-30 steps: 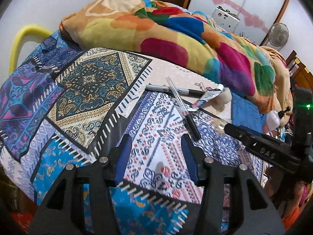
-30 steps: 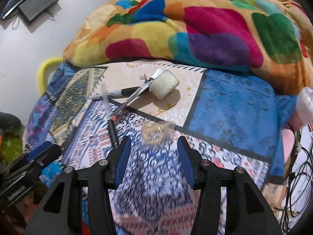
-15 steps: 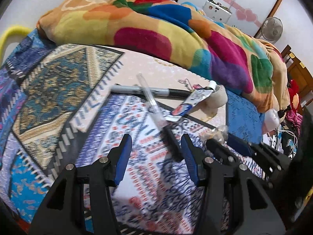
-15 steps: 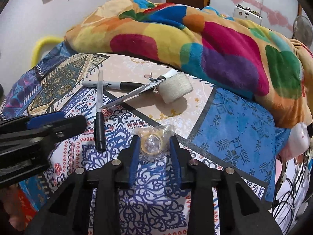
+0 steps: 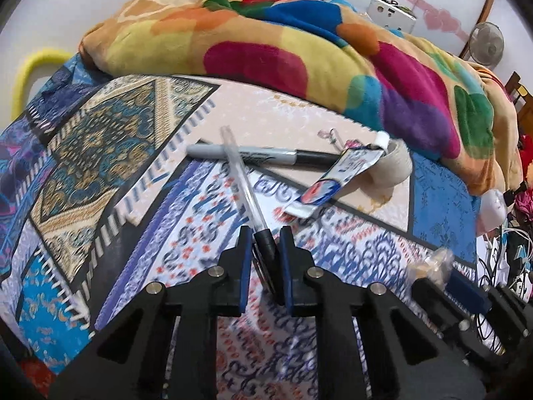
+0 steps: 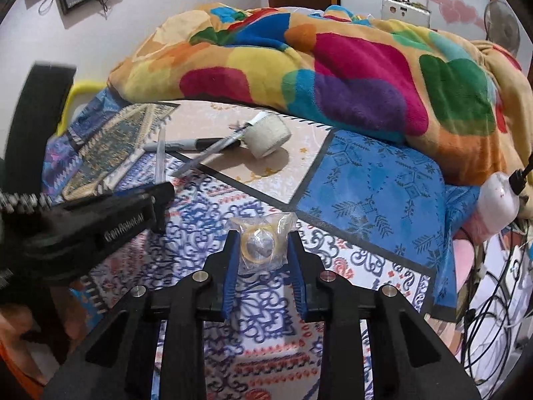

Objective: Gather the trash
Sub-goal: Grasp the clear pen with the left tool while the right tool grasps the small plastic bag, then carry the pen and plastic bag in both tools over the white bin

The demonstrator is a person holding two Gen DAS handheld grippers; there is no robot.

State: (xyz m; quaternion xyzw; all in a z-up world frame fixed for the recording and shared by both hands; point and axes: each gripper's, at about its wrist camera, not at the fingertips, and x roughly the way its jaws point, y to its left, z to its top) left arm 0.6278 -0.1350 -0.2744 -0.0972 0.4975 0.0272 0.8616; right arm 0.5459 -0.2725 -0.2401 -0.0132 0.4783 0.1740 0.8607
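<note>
On the patterned bedspread lies a clear pen with a black cap. My left gripper has that cap between its pads, and its jaws are closing tight against it. In the right wrist view my right gripper is shut on a small clear plastic bag with a yellowish ring inside. The left wrist view shows that bag at the lower right, and the right wrist view shows the left gripper at the left.
Beyond the pen lie a black marker, a flattened blue-and-white tube and a beige roll. A bright multicoloured blanket is piled behind them. Cables hang off the bed's right edge.
The left gripper came forward and down over the pen, and its jaws narrowed around the black cap. The right gripper's jaws shut on the plastic bag.
</note>
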